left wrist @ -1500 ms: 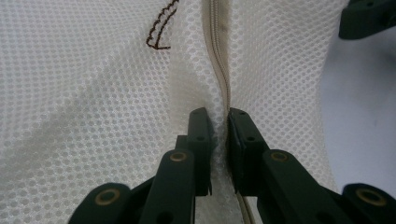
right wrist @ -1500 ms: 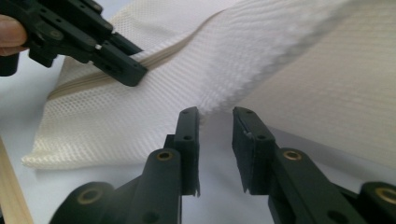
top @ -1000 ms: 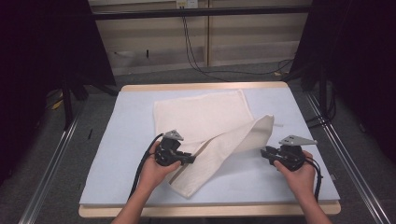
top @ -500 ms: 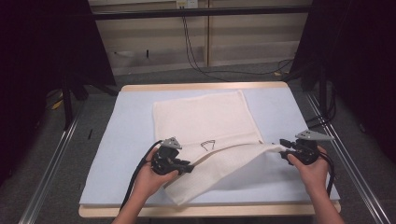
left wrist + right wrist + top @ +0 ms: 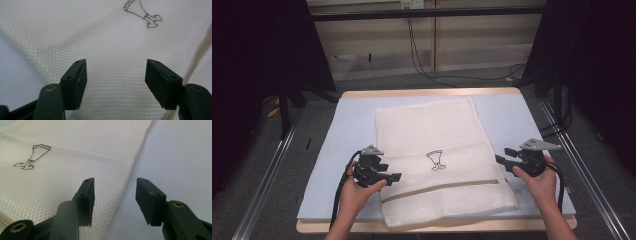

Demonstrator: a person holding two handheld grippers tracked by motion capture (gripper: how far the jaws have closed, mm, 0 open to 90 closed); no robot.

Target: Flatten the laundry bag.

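Note:
A cream towel (image 5: pixel 432 135) lies spread flat on the table, with a small dark embroidered motif (image 5: pixel 436 161) and a beige stripe (image 5: pixel 442 187) near its front edge. My left gripper (image 5: pixel 395 176) rests at the towel's left edge. In the left gripper view it (image 5: pixel 116 77) stands open over the weave, the motif (image 5: pixel 143 13) ahead. My right gripper (image 5: pixel 503 156) hovers just off the towel's right edge. Its jaws (image 5: pixel 115 195) straddle that edge over the towel (image 5: pixel 62 170) without touching it. Both pairs of jaws have just been opening, with nothing pinched between them.
The towel lies on a pale blue mat (image 5: pixel 347 145) over a wooden table (image 5: pixel 432 92). Metal rails (image 5: pixel 267 175) run along both sides. Cables (image 5: pixel 427 65) trail on the floor behind. Bare mat (image 5: pixel 180 157) lies right of the towel.
The towel's near part, earlier held up as a folded diagonal strip by both grippers, now lies flat. Both grippers have let go and opened. The left hand slid left.

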